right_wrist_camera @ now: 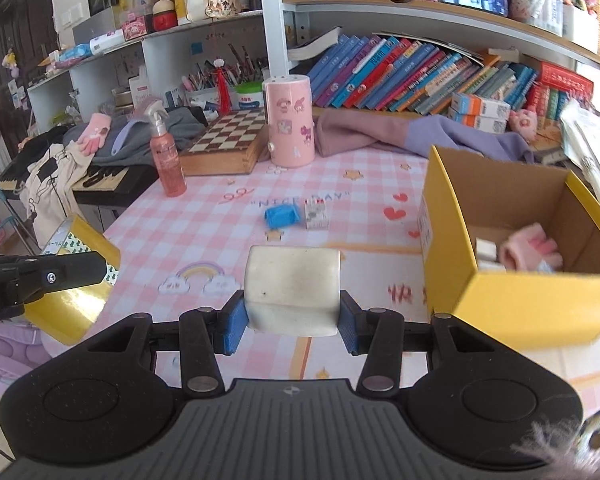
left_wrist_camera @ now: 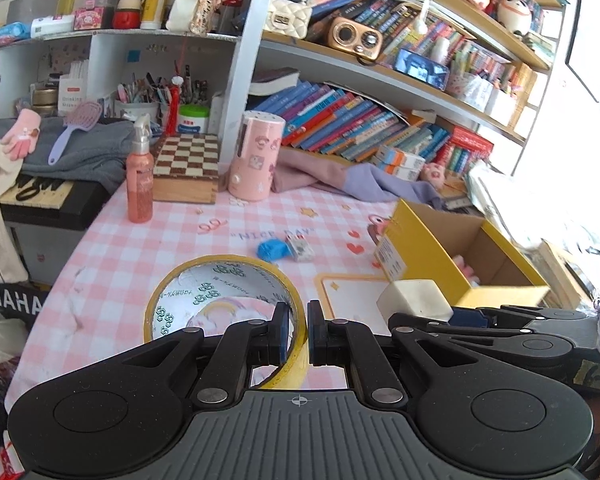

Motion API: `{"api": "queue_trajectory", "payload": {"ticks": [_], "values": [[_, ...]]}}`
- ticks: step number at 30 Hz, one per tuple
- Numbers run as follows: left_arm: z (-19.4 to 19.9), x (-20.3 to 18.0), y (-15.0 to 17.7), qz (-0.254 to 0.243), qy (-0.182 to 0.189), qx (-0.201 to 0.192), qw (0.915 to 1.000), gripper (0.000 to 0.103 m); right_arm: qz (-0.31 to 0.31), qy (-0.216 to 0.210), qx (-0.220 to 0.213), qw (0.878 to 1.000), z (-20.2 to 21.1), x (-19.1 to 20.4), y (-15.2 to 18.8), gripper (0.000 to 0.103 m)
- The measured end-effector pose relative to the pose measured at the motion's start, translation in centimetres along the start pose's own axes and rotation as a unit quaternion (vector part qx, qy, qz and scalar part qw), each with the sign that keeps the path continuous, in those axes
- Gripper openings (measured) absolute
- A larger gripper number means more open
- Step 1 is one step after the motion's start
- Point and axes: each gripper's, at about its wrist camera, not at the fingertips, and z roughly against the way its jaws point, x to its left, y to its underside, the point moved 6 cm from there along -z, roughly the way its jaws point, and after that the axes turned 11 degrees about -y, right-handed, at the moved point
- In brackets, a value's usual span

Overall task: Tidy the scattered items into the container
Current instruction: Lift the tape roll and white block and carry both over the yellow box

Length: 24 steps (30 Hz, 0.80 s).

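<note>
Left fingers [left_wrist_camera: 299, 334] pinch a tape roll [left_wrist_camera: 204, 280], right fingers [right_wrist_camera: 293, 326] clamp a white block [right_wrist_camera: 292, 288], over the pink checked tablecloth [right_wrist_camera: 340, 184] beneath bookshelves [right_wrist_camera: 420, 72].

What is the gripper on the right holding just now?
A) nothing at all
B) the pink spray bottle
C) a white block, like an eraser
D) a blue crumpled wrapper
C: in the right wrist view the right gripper has its blue pads pressed on either side of the white block, above the checked tablecloth.

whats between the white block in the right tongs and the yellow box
Nothing: in the right wrist view, only bare pink checked tablecloth separates the white block, clamped in the right tongs, from the yellow box.
</note>
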Motion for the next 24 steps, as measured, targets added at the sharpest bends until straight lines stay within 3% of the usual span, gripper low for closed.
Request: {"api": "queue_trajectory", "payload": {"ticks": [13, 24], "values": [[4.1, -1.0, 4.0, -0.034, 0.048, 0.019, 0.9981, 0.008, -0.036, 0.035, 0.002, 0.999, 5.4, 2.8, 6.3, 0.044], [5.2, -2.8, 5.0, -0.058, 0.093, 0.024, 0.9937, 0.008, -0.063, 0.078, -0.004, 0.995, 8.5, 2.4, 8.1, 0.044]]}}
